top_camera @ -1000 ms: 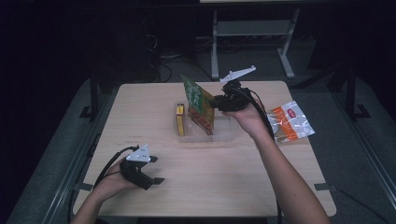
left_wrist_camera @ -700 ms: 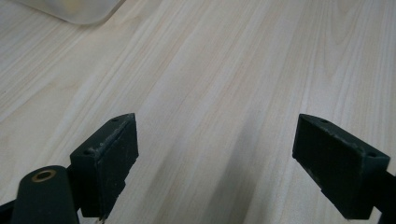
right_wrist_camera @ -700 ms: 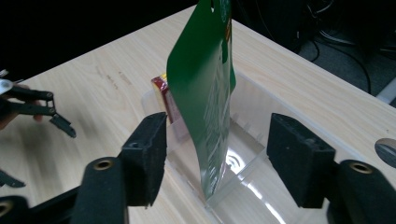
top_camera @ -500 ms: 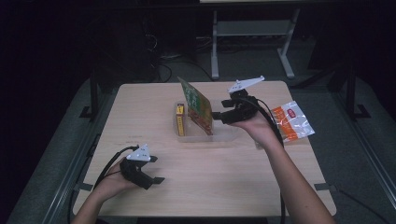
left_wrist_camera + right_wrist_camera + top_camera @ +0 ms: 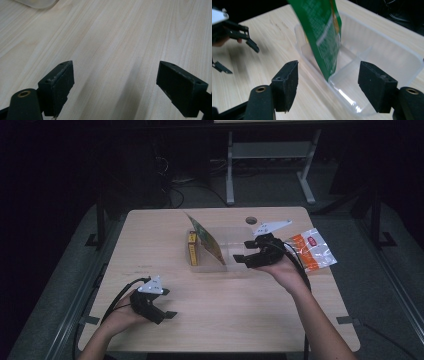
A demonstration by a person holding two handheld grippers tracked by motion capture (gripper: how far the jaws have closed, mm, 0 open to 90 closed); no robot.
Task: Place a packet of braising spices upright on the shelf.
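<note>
Right gripper (image 5: 240, 258) sits fingers released, green packet (image 5: 206, 239) at its nine o'clock leaning upright in the clear tray (image 5: 235, 236), left gripper (image 5: 171, 309) released too, farther off.

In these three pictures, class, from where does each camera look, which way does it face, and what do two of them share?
High view: above the person's side, facing forward and down on the table; forearms, left gripper, right gripper.
Left gripper view: on the left gripper, low over bare wood; open jaws.
Right gripper view: on the right gripper, facing the clear tray and green packet; open jaws.
Shared: high and right gripper views show tray, packet, left gripper.
</note>
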